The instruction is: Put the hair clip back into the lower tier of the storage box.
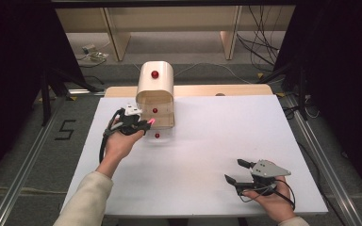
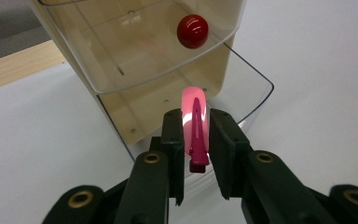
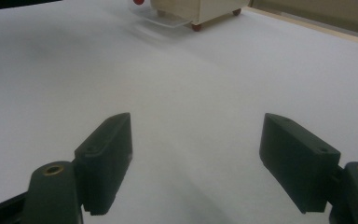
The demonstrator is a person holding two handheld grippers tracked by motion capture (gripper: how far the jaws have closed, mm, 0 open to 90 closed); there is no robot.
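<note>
White table [image 1: 207, 155], seen from above, bearing a small cream drawer cabinet [image 1: 155, 84] at its far left-centre edge; the cabinet has clear plastic drawers with red ball knobs, and its bottom drawer [image 2: 242, 93] stands pulled out toward the person, as the left gripper view shows. The left gripper [image 1: 143, 125] hangs just in front of this open drawer, its jaws pressed together on a pink hair clip [image 2: 195, 128], which stands on edge between the pads with its rounded end pointing at the cabinet. The upper drawer's knob [image 2: 192, 31] lies above and beyond the clip. The right gripper [image 1: 238, 172] rests near the table's near right corner, well apart from the cabinet, its jaws spread wide with nothing between them. Step in hand, by judgement: carrying the clip to the open bottom drawer for deposit. The next move calls for bringing the clip forward over the drawer's clear front wall, lowering it inside, and only then parting the jaws, so that the clip drops within the drawer and not onto the table.
</note>
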